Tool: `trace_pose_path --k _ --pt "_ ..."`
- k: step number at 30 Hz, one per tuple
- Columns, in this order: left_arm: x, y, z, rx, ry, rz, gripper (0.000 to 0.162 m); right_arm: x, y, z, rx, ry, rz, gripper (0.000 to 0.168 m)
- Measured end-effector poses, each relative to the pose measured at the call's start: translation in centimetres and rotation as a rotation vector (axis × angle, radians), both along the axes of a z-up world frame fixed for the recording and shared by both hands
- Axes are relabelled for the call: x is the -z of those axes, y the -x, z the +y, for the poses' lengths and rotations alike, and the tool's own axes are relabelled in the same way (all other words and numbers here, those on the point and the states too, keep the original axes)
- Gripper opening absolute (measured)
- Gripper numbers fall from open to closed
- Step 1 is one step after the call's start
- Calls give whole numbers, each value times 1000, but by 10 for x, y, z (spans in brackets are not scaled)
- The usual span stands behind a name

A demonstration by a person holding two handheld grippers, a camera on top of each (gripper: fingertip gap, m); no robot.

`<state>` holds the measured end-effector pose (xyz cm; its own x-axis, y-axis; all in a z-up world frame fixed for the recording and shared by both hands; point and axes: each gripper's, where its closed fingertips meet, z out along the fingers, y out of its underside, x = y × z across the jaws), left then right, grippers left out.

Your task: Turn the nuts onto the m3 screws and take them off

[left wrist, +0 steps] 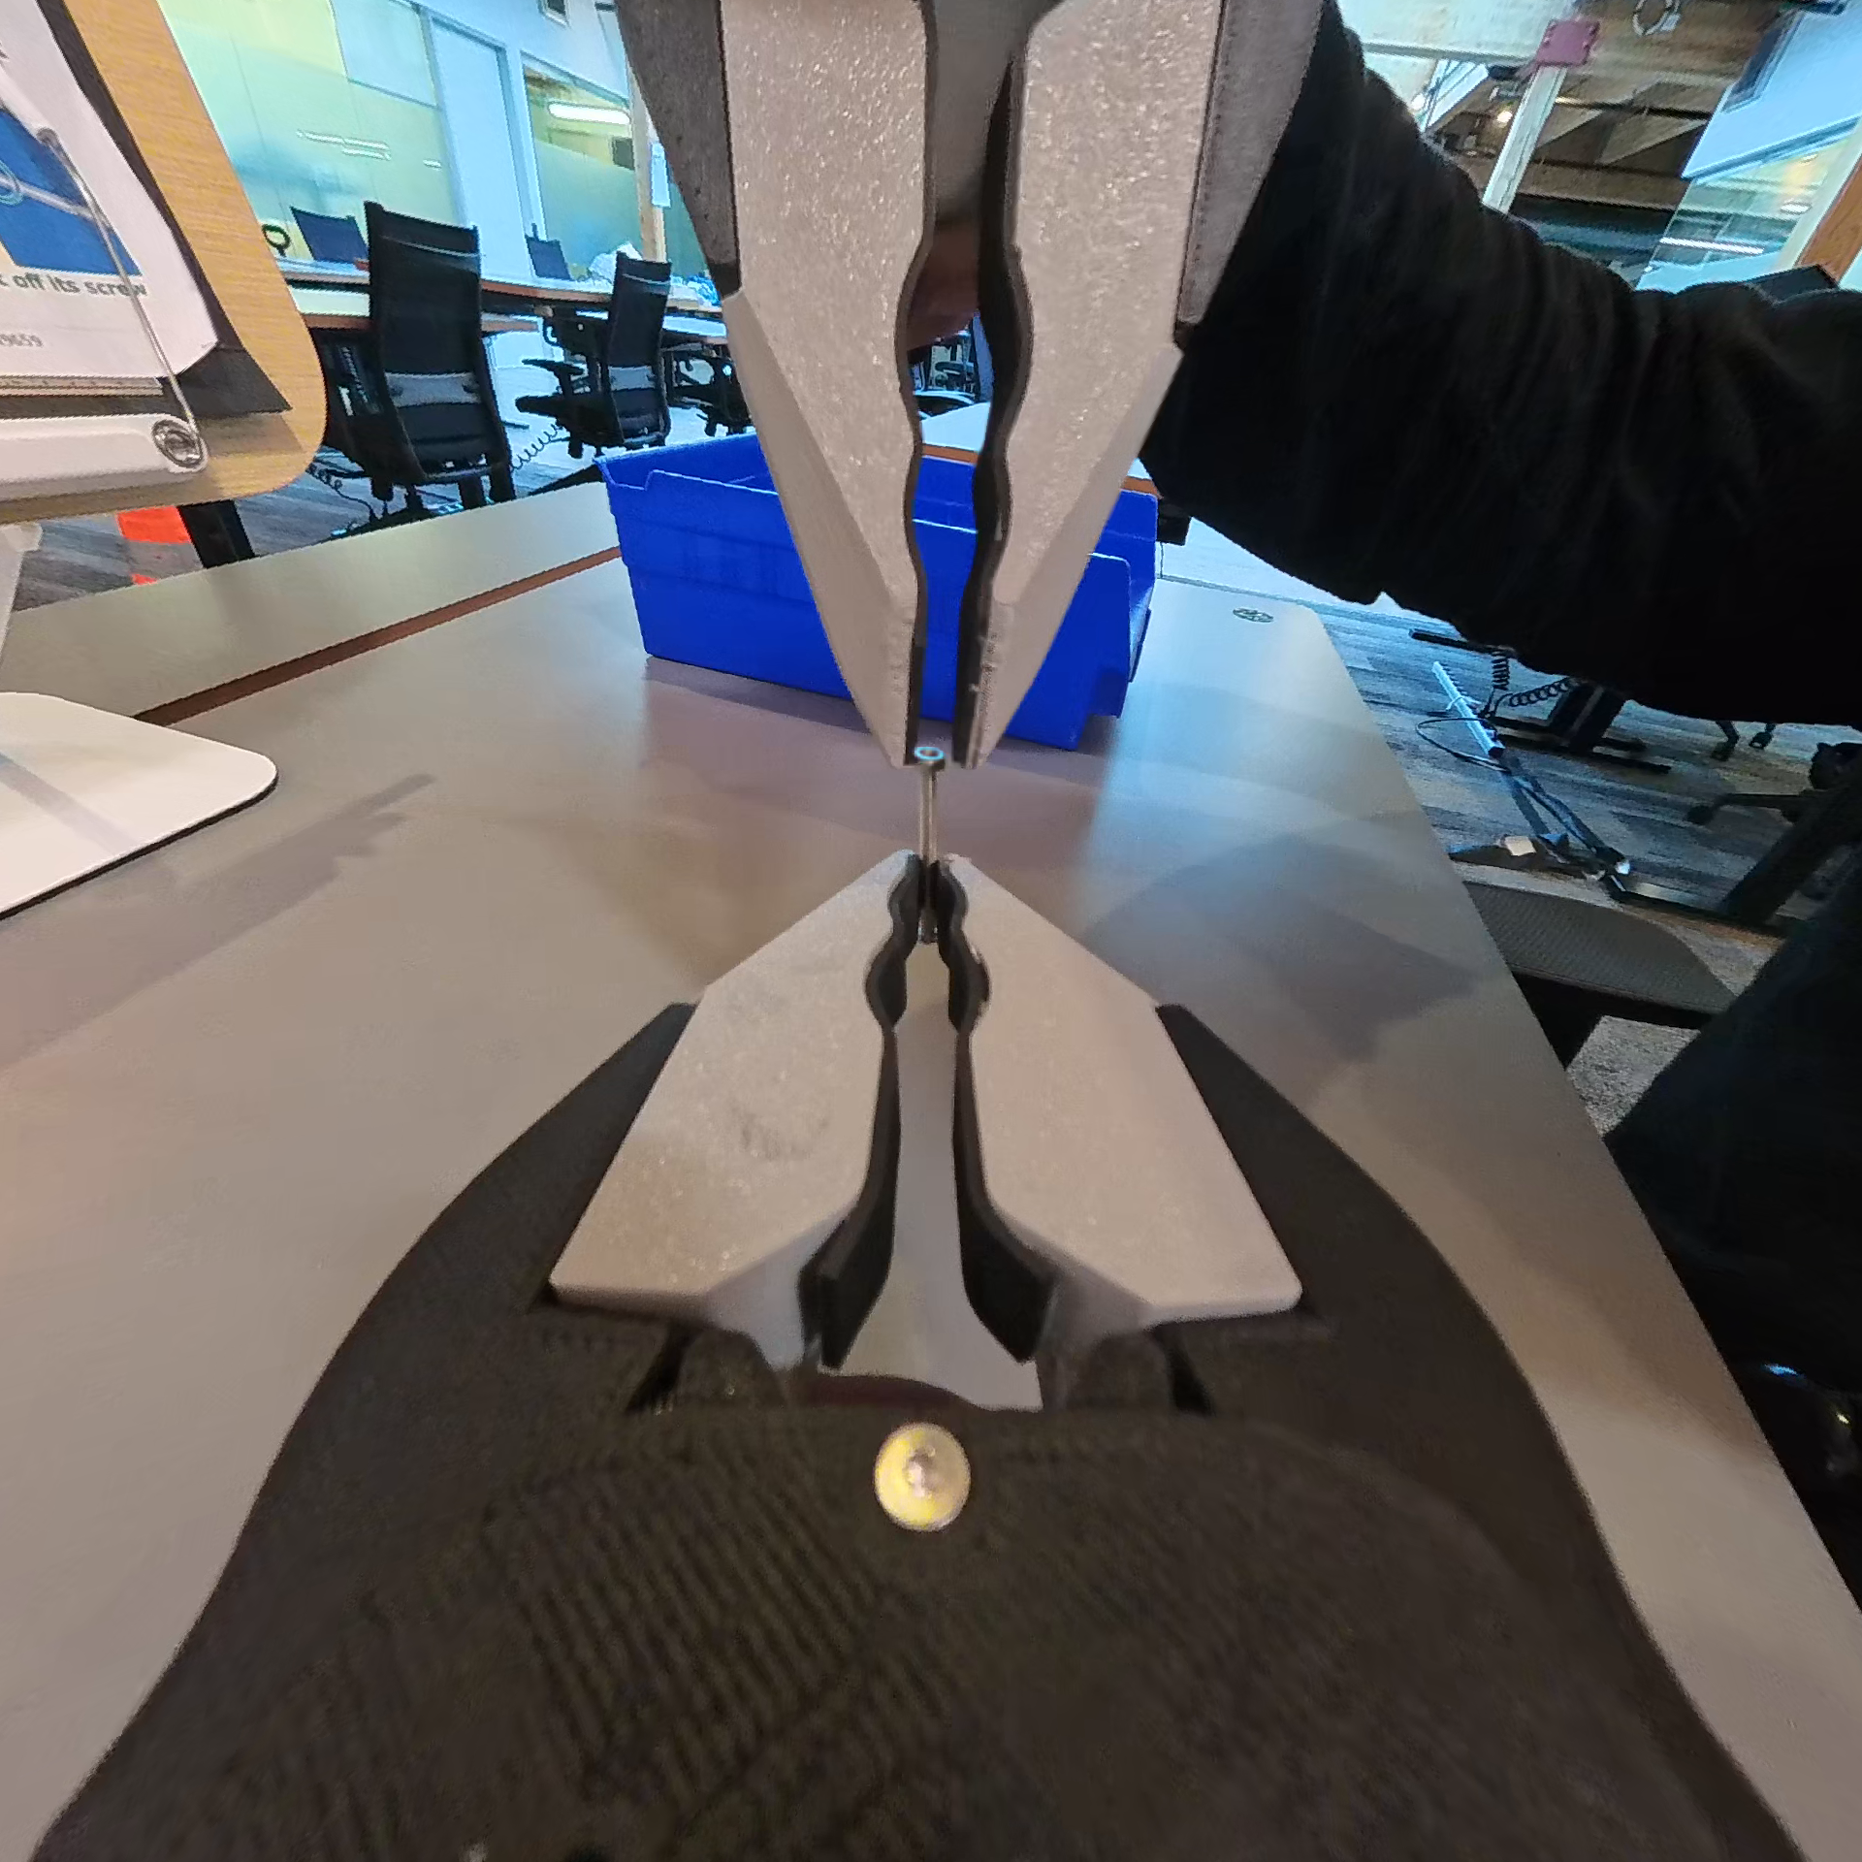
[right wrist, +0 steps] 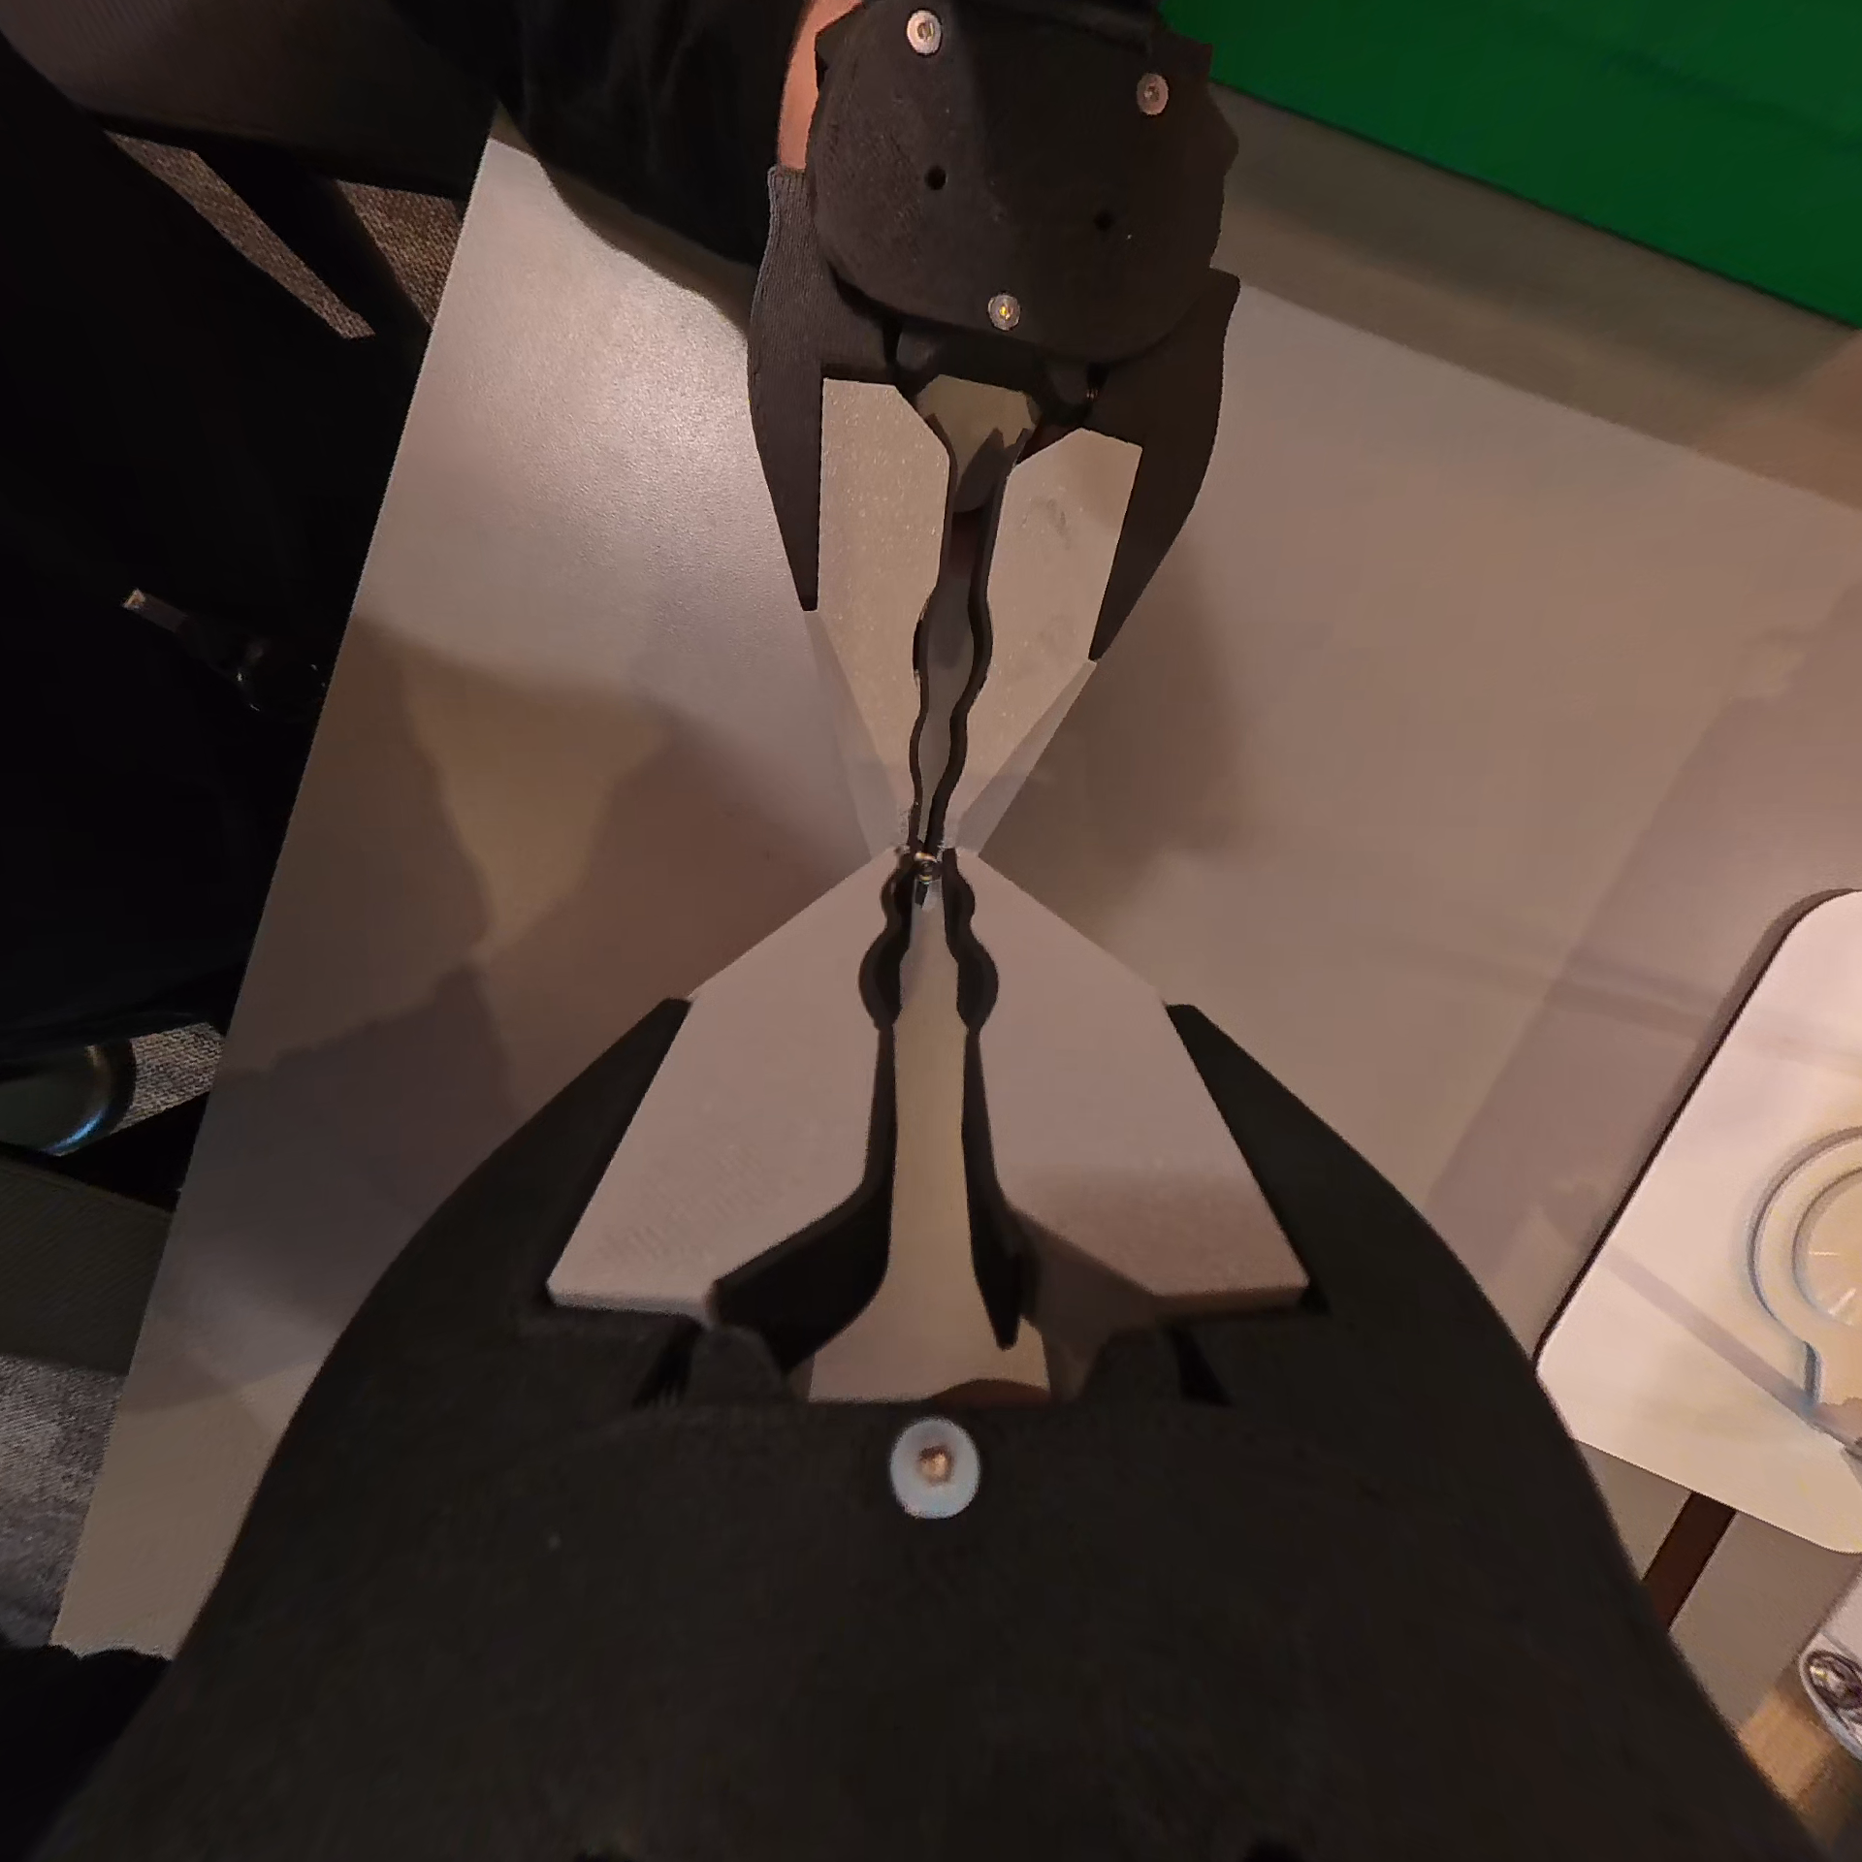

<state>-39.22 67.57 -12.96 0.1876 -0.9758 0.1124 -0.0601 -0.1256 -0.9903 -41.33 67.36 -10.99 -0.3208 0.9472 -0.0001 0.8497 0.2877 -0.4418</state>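
Two hand-held grippers meeting tip to tip above the surface [left wrist: 504, 907].
We are clamping the screw [left wrist: 928, 821] in the left hand-held gripper [left wrist: 929, 887]; the right hand-held gripper [right wrist: 922, 887] is pinching the nut [left wrist: 928, 755] at its far end.

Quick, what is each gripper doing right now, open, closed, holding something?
Left gripper: shut on the m3 screw, gripping its lower end.
Right gripper: shut on the nut at the screw's top end.
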Motion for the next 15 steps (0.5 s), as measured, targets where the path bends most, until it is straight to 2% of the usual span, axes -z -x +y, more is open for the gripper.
trace_pose_path --k 15 --pt "-1 1 0 3 5 -8 0 -2 0 0 2 -3 5 6"
